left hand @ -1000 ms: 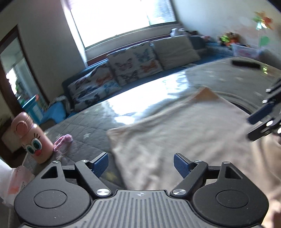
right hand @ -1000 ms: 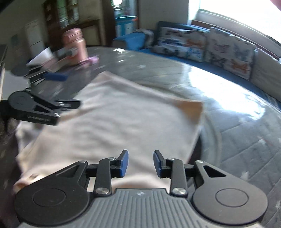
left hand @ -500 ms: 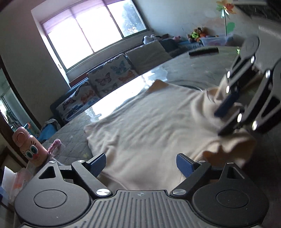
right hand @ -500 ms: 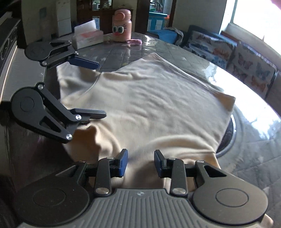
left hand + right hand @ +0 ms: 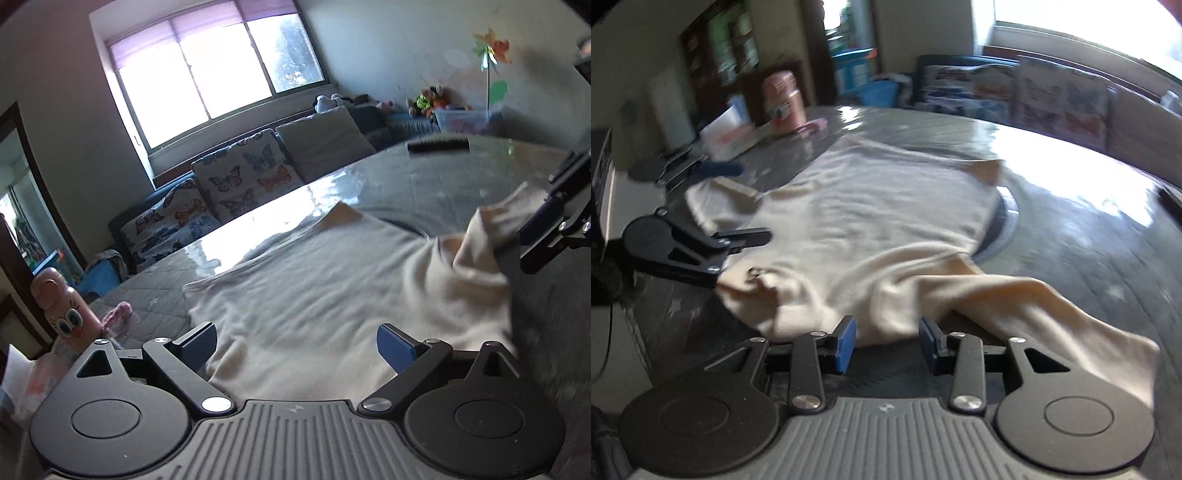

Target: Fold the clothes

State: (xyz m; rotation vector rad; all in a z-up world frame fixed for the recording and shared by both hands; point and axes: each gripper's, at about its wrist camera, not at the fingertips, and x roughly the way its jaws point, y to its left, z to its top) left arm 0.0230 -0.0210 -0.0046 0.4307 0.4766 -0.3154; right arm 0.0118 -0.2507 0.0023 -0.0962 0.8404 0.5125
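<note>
On tabletop (image 5: 1071, 229): cream shirt (image 5: 886, 221), spread flat.
Left gripper (image 5: 295, 341) spread wide; right gripper (image 5: 887, 341) parted around bunched hem.

The cream garment (image 5: 332, 295) is soft, matt knit cloth, creased in shallow folds. The bench (image 5: 1071, 206) under it has a glossy, glass-like top that mirrors the window glare over a quilted grey cloth pattern. Both the left gripper (image 5: 295, 343) and the right gripper (image 5: 886, 336) look like matt black plastic with ribbed grey bodies, shiny metal pivot pins and blue pads (rubbery, perhaps). The pink bottle (image 5: 62, 306) has a smooth, slightly glossy plastic finish.
</note>
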